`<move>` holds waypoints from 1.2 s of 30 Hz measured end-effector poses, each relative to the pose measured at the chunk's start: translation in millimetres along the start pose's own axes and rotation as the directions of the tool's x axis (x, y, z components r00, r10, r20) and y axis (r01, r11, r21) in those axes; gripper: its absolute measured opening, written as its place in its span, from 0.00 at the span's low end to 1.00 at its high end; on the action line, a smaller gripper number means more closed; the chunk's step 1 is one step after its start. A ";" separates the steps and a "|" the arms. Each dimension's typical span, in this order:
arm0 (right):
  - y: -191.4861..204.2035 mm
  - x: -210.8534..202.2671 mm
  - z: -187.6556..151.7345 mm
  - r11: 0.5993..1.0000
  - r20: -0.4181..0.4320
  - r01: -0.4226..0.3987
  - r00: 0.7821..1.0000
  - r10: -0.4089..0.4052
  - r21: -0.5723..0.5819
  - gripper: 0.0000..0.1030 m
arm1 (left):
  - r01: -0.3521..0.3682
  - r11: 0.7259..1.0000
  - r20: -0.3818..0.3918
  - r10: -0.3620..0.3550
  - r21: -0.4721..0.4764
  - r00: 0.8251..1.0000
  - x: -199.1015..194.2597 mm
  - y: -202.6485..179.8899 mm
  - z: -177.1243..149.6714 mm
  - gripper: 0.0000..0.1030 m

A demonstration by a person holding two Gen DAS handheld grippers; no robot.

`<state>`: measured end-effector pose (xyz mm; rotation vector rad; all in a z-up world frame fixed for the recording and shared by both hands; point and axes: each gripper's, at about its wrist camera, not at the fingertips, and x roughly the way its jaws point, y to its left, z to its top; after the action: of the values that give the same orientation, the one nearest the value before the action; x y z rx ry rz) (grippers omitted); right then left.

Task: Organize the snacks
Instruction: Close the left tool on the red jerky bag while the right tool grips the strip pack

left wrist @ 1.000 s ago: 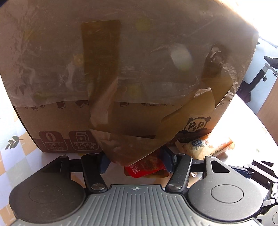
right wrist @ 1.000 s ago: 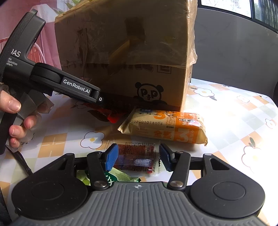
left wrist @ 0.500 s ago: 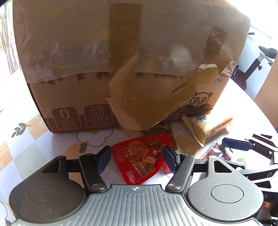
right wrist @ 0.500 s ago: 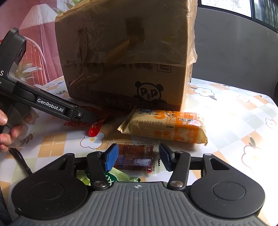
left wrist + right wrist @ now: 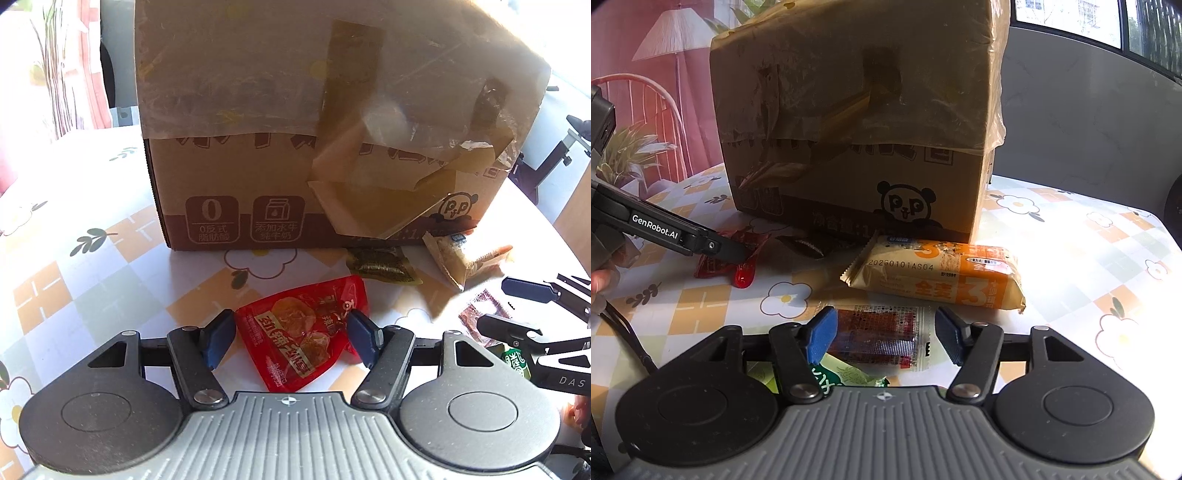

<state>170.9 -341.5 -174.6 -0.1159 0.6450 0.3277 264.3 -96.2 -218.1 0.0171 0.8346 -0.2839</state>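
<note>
I've got the left gripper (image 5: pixel 291 339) over the red snack pouch (image 5: pixel 304 341), fingers wide, nothing pinched yet. Best to settle lower and square up so both pads catch the pouch body, not its slippery corner. The right gripper (image 5: pixel 882 334) is opening, its fingers straddling the clear-wrapped dark snack (image 5: pixel 879 336) flat on the desk (image 5: pixel 1071 258), the orange biscuit pack (image 5: pixel 938 278) just beyond.

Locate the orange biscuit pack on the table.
In the right wrist view the orange biscuit pack lies on the tablecloth, just in front of the cardboard box, beyond the clear-wrapped dark red snack.
</note>
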 end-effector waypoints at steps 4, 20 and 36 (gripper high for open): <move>4.5 2.2 0.8 1.000 -0.016 0.007 1.000 -0.008 -0.024 0.68 | 0.005 1.000 0.002 -0.005 -0.008 1.000 4.0 -0.5 -0.4 0.68; 15.0 10.6 0.8 0.996 -0.047 -0.002 0.999 -0.002 -0.085 0.73 | 0.016 1.000 0.014 -0.016 -0.008 1.000 0.3 1.0 -5.4 0.68; -11.0 -6.6 16.5 0.999 -0.070 -0.042 0.997 0.043 0.017 0.73 | 0.021 1.000 0.018 -0.021 -0.001 1.000 0.2 1.2 -6.4 0.68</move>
<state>179.1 -350.3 -157.4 -0.0997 0.7206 0.3606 260.1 -94.3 -222.7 0.0042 0.8178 -0.3030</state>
